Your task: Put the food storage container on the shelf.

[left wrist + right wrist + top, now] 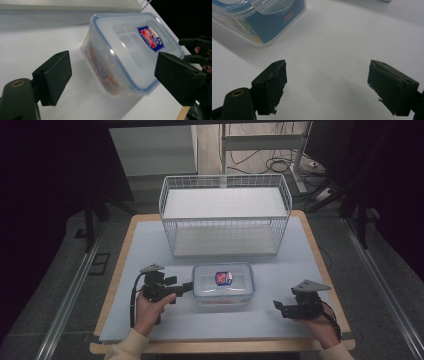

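Your left tool sits just off the left short end of the clear lidded container in the high view, jaws spread and gripping nothing, while your right tool rests well apart near the counter's front right; the container lies flat, long axis running left to right, in front of the wire basket. In the left gripper view, your tool stands wide open with the container's near end ahead of the pads, untouched, its length running away from you. In the right gripper view, your tool is wide open over bare counter, the container off at the upper left.

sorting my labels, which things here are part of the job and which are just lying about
In the job: plastic container with its clear lid, left gripper open at its end, right gripper open and apart from it.

Lying about: wire basket, empty; cables on the floor behind.
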Available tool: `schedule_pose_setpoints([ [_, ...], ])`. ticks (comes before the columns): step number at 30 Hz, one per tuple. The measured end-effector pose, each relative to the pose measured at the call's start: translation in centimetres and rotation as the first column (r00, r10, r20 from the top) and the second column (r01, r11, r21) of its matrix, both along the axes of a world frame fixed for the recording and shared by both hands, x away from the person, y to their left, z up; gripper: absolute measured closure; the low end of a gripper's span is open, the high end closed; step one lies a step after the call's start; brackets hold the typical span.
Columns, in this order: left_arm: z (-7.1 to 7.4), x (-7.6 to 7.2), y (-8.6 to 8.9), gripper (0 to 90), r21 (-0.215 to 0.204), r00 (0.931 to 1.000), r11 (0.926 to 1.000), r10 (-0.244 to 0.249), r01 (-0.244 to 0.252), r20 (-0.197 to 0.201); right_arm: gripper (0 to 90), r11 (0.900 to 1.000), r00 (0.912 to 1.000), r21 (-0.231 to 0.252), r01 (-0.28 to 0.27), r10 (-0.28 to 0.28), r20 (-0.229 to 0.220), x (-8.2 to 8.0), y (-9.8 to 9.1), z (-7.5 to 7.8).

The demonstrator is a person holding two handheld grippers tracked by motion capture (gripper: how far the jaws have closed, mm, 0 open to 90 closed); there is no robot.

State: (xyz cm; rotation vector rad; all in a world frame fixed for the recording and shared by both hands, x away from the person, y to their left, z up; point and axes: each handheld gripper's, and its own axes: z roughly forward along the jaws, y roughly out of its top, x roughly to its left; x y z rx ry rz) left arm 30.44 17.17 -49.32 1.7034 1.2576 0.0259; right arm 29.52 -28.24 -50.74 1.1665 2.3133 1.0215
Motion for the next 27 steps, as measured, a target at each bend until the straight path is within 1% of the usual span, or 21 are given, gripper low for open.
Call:
schedule_pose_setpoints([
  [3, 0.1, 1.0, -0.5, 13.4, -0.029, 0.9999, 0.9996, 0.001, -0.002, -0.017, 15.6, 1.0, 1.0, 0.002, -0.002, 0.002, 0.004, -0.1, 0.0, 0.1],
  [4, 0.1, 1.3, -0.6, 13.2, -0.032, 0.9997, 0.9995, -0.003, 0.002, -0.025, 15.6, 1.0, 1.0, 0.003, -0.002, 0.002, 0.004, 0.0, 0.0, 0.1],
  [5, 0.1, 1.3, -0.6, 12.8, -0.032, 0.9997, 0.9995, -0.003, 0.002, -0.025, 15.6, 1.0, 1.0, 0.003, -0.002, 0.002, 0.004, 0.0, 0.0, 0.1],
  [6, 0.0, 1.9, -1.0, 12.6, -0.035, 0.9993, 0.9994, -0.003, 0.002, -0.038, 15.6, 1.0, 1.0, 0.002, -0.001, 0.001, 0.003, 0.0, 0.0, 0.1],
  [9, -0.3, 2.6, -1.4, 12.0, -0.056, 0.9974, 0.9984, -0.013, 0.009, -0.071, 15.6, 1.0, 1.0, -0.001, -0.001, 0.001, 0.001, 0.0, 0.0, 0.0],
  [10, -0.3, 2.6, -1.4, 11.9, -0.056, 0.9974, 0.9984, -0.013, 0.009, -0.071, 15.6, 1.0, 1.0, -0.001, -0.001, 0.001, 0.001, 0.0, 0.0, 0.0],
  [11, -0.7, 2.7, -1.7, 11.8, -0.066, 0.9953, 0.9976, -0.024, 0.018, -0.094, 15.6, 1.0, 1.0, -0.002, -0.002, 0.002, 0.001, 0.0, 0.0, 0.0],
  [13, -1.2, 2.7, -1.7, 11.9, -0.083, 0.9926, 0.9963, -0.032, 0.023, -0.117, 15.6, 1.0, 1.0, -0.003, -0.004, 0.004, 0.004, -0.1, 0.0, 0.1],
  [15, -1.5, 2.6, -1.7, 13.0, -0.103, 0.9914, 0.9947, -0.019, 0.006, -0.129, 15.6, 1.0, 1.0, -0.003, -0.003, 0.003, 0.004, 0.0, 0.0, 0.1],
  [18, -1.8, 2.6, -1.6, 13.4, -0.102, 0.9895, 0.9948, -0.022, 0.007, -0.143, 15.6, 1.0, 1.0, -0.005, -0.002, 0.002, 0.003, 0.0, 0.0, 0.0],
  [23, -2.5, 2.6, -2.0, 13.4, -0.103, 0.9835, 0.9943, -0.045, 0.027, -0.175, 15.6, 1.0, 1.0, -0.007, -0.001, 0.001, 0.003, 0.0, -0.1, 0.0],
  [26, -2.9, 2.7, -2.2, 14.4, -0.121, 0.9789, 0.9919, -0.061, 0.038, -0.195, 15.6, 1.0, 1.0, -0.009, 0.0, 0.0, 0.001, 0.0, -0.1, 0.0],
  [27, -2.9, 2.7, -2.2, 15.8, -0.121, 0.9789, 0.9919, -0.061, 0.038, -0.195, 15.6, 1.0, 1.0, -0.009, 0.0, 0.0, 0.001, 0.0, -0.1, 0.0],
])
